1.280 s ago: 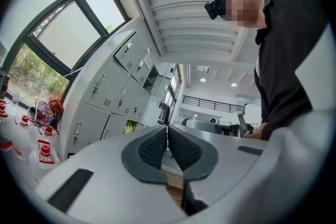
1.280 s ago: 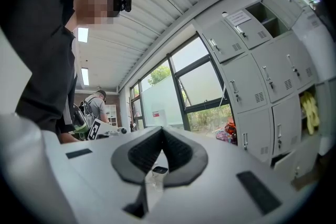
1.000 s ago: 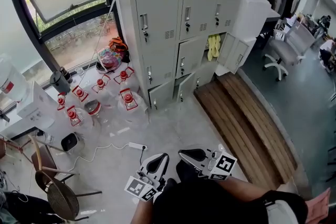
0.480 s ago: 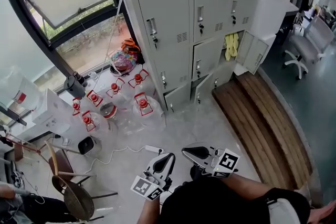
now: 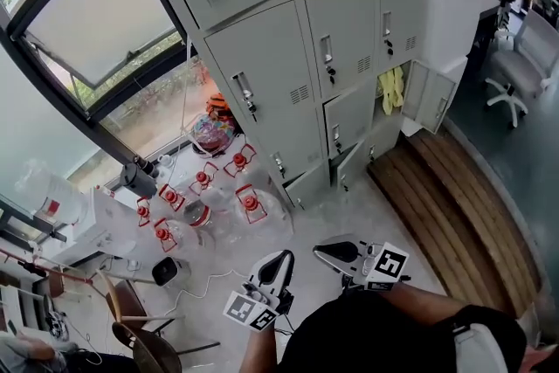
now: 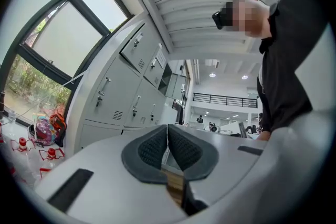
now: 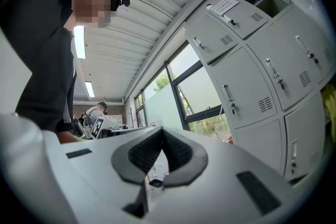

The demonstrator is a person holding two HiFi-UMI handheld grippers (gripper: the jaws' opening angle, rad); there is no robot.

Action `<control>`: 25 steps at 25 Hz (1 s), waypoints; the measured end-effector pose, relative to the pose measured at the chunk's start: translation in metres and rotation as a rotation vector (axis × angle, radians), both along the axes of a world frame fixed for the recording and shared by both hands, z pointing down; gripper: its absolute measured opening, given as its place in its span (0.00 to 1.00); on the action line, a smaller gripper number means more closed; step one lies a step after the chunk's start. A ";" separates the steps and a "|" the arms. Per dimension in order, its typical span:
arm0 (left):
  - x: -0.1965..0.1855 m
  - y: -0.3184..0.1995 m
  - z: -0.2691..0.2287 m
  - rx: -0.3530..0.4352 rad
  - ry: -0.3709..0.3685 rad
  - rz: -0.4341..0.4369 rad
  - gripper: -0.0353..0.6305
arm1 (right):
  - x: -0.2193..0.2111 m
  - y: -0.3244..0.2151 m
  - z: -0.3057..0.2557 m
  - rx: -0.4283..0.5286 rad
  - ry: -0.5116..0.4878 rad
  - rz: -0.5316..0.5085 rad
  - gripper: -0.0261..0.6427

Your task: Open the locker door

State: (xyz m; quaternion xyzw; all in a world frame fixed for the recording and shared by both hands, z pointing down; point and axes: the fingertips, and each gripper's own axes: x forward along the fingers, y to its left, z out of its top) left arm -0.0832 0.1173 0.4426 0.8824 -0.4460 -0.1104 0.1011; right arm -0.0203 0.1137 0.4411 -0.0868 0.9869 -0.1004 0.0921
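Observation:
A bank of grey lockers stands ahead, also seen in the left gripper view and the right gripper view. Most doors are closed, each with a small handle and lock. One lower door hangs open beside a yellow cloth. My left gripper and right gripper are held side by side low in the head view, well short of the lockers. Both are shut with nothing between the pads.
Several clear water bottles with red caps crowd the floor left of the lockers, under a large window. A wooden platform lies to the right. A chair, a cable and an office chair are nearby.
Both grippers and the head have come closer to the lockers, which now loom larger and nearer. Both pairs of jaws stay shut and empty.

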 end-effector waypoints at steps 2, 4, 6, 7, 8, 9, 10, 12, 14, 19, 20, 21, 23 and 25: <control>0.003 -0.016 -0.001 -0.001 -0.001 -0.004 0.08 | 0.003 -0.017 -0.001 0.002 0.002 -0.008 0.06; 0.005 -0.031 0.000 -0.002 0.000 -0.011 0.08 | 0.006 -0.031 -0.003 0.010 -0.004 -0.014 0.06; 0.007 -0.043 0.001 0.000 0.002 -0.023 0.08 | 0.009 -0.043 0.000 0.009 -0.004 -0.023 0.06; 0.007 -0.048 0.002 0.000 0.003 -0.031 0.08 | 0.010 -0.048 0.002 0.002 -0.001 -0.031 0.06; 0.008 -0.053 0.002 0.000 0.002 -0.038 0.08 | 0.011 -0.052 0.005 -0.006 0.002 -0.041 0.06; 0.009 -0.058 0.002 -0.001 0.000 -0.045 0.08 | 0.012 -0.057 0.008 -0.012 0.002 -0.050 0.06; 0.009 -0.062 0.003 -0.004 -0.002 -0.052 0.08 | 0.012 -0.062 0.008 -0.013 -0.001 -0.057 0.06; 0.009 -0.070 0.005 -0.010 -0.002 -0.065 0.08 | 0.012 -0.074 0.008 -0.011 -0.012 -0.066 0.06; 0.009 -0.077 0.007 -0.019 -0.002 -0.075 0.08 | 0.011 -0.083 0.005 -0.019 -0.026 -0.077 0.06; 0.008 -0.091 0.012 -0.036 -0.013 -0.085 0.08 | 0.013 -0.096 0.006 -0.029 -0.044 -0.086 0.06; 0.008 -0.094 0.012 -0.036 -0.015 -0.086 0.08 | 0.014 -0.098 0.006 -0.035 -0.052 -0.090 0.06; 0.008 -0.098 0.012 -0.035 -0.019 -0.088 0.08 | 0.015 -0.101 0.008 -0.041 -0.057 -0.091 0.06; 0.008 -0.104 0.012 -0.035 -0.026 -0.089 0.08 | 0.016 -0.107 0.015 -0.054 -0.050 -0.082 0.06; 0.006 -0.109 0.011 -0.036 -0.033 -0.090 0.08 | 0.016 -0.114 0.020 -0.063 -0.036 -0.069 0.06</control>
